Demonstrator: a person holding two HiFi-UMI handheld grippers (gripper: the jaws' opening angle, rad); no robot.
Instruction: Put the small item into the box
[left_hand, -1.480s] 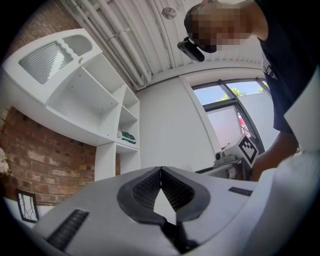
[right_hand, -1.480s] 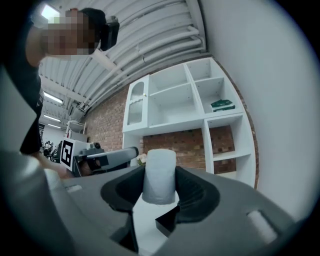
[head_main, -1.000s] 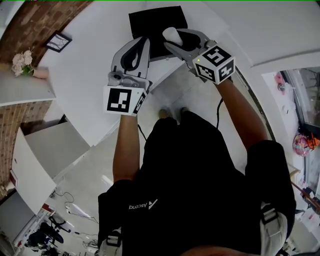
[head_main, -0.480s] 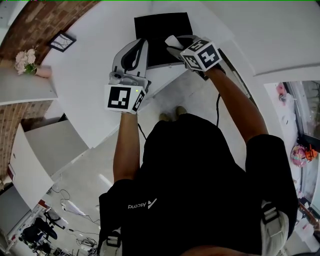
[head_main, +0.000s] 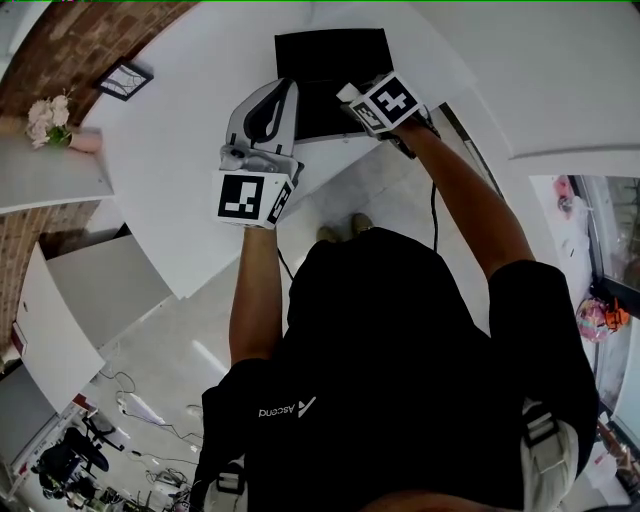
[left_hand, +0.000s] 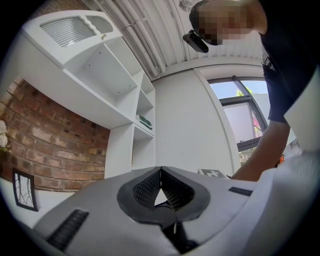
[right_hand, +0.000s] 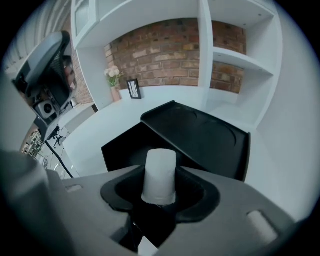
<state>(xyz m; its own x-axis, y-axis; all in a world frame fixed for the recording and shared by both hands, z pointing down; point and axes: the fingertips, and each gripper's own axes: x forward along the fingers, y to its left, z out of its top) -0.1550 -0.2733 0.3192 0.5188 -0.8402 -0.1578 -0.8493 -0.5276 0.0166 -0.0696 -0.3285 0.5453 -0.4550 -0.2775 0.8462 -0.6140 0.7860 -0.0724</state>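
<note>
right gripper (right_hand: 160, 173): pinched white cylinder (right_hand: 160, 162) over open black box (right_hand: 119, 150) | left gripper (left_hand: 161, 171): jaws were pressed together, nothing between

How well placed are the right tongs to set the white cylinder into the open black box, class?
Probably yes: the right tongs grip the white cylinder right at the black box, its lid swung back, and nothing shows between them. The left tongs stand aside, shut.

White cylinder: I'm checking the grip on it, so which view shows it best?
The right gripper view: the white cylinder sits centre frame, gripped in the right tongs. The head view shows at most a sliver beside the marker cube; the left gripper view shows none.
</note>
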